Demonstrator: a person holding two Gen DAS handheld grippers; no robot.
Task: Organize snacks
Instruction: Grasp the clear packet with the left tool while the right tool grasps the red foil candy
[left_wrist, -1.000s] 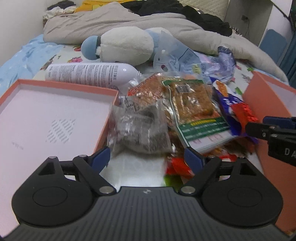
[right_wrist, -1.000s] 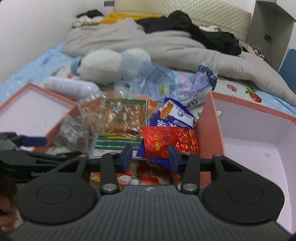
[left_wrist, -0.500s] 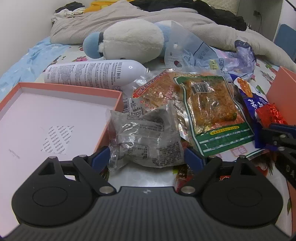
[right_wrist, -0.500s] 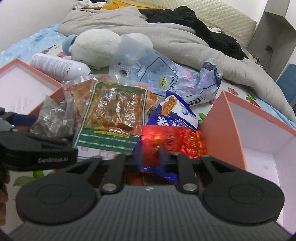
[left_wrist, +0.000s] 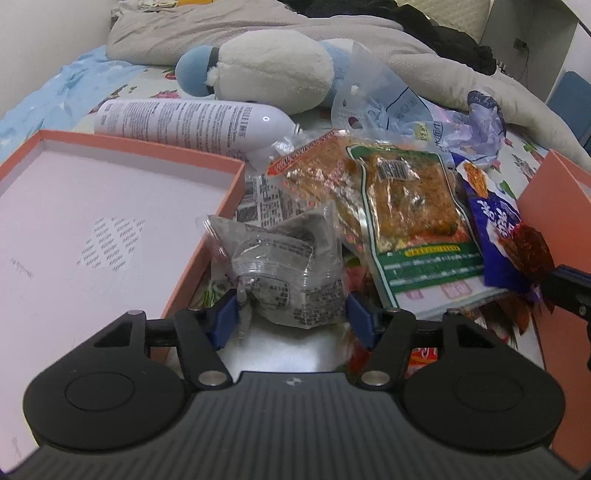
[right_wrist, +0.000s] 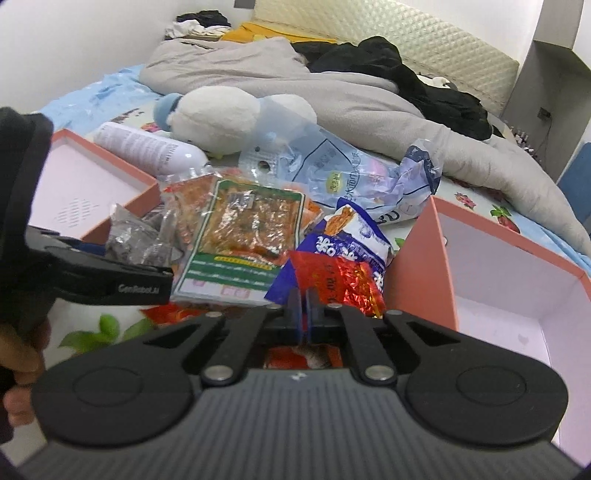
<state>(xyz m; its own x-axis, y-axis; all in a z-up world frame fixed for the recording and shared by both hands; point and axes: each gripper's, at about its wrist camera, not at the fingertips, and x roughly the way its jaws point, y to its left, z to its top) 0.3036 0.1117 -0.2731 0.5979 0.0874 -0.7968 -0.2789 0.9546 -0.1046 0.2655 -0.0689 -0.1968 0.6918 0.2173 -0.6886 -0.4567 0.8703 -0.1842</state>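
Snacks heaped on the bed between two orange boxes: shallow tray (left_wrist: 110, 206) at nine o'clock, deep box (right_wrist: 517, 295) at three o'clock. Grey clear packet (left_wrist: 284, 273) dead ahead at twelve of the left gripper (left_wrist: 291, 314), long axis across the jaws, jaws closing around it, not yet pinching. Red foil packet (right_wrist: 343, 280) at twelve of the right gripper (right_wrist: 303, 314), jaws clenched on its near edge.

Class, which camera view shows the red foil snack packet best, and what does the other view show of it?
The right wrist view: the red foil packet sits centred and close, pinched in the shut right claw. In the left wrist view the packet is small at the right edge, its lower part hidden behind that claw's fingers.
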